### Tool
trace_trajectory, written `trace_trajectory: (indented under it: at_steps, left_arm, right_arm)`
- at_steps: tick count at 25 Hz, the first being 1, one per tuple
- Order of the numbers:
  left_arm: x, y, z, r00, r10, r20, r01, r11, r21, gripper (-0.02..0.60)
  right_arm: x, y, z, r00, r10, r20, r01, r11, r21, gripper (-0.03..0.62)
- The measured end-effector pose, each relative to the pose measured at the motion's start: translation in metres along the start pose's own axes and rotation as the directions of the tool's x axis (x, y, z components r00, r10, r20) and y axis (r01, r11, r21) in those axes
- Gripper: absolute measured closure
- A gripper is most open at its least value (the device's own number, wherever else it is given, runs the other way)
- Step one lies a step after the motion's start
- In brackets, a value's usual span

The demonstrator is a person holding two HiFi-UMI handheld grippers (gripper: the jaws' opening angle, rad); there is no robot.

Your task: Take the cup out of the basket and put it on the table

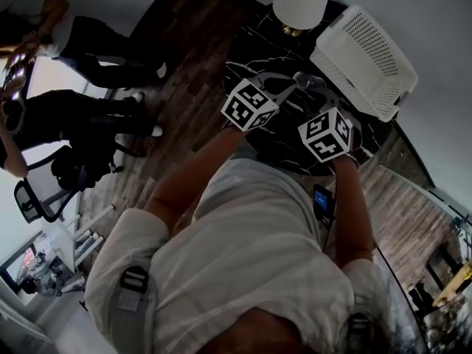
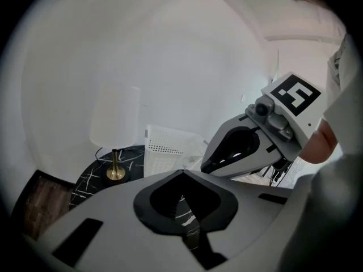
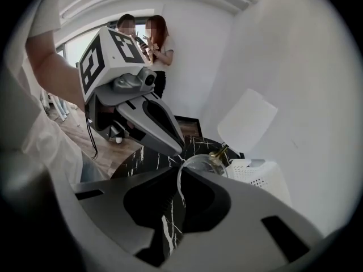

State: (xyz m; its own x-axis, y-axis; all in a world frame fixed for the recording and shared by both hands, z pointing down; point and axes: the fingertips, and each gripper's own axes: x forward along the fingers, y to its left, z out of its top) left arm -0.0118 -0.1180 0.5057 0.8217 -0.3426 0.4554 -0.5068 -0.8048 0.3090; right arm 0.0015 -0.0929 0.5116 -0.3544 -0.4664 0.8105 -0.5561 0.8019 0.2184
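Past the person's shirt [image 1: 258,257], the right gripper [image 3: 180,200] pinches the glass cup [image 3: 204,164] by its rim above mid-table [image 3: 153,157], clear of the basket [image 3: 261,174] at the far right edge. The left gripper [image 2: 184,208] is closed and empty.

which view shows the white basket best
Head view: the whole basket shows, unblocked. The left gripper view catches only part of its perforated wall; the right gripper view, only one end.

Found lamp [image 1: 300,2] on table [image 1: 249,49] at far edge, basket [image 1: 365,57] just right of it at right edge. Noted cup [image 1: 310,82] over tabletop's middle, left of basket.
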Motion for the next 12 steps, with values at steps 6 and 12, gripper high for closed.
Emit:
trace_trajectory:
  at_steps: [6, 12]
  left_arm:
    - [0.012, 0.016, -0.032, 0.998, -0.010, -0.055, 0.009, 1.000, -0.017, 0.575]
    - [0.026, 0.033, -0.072, 0.992, -0.026, -0.119, 0.020, 0.999, -0.049, 0.575]
  right_arm:
    - [0.038, 0.013, -0.014, 0.997, 0.058, -0.048, -0.057, 0.998, 0.026, 0.569]
    - [0.073, 0.026, -0.040, 0.988, 0.083, -0.129, -0.081, 0.997, 0.021, 0.569]
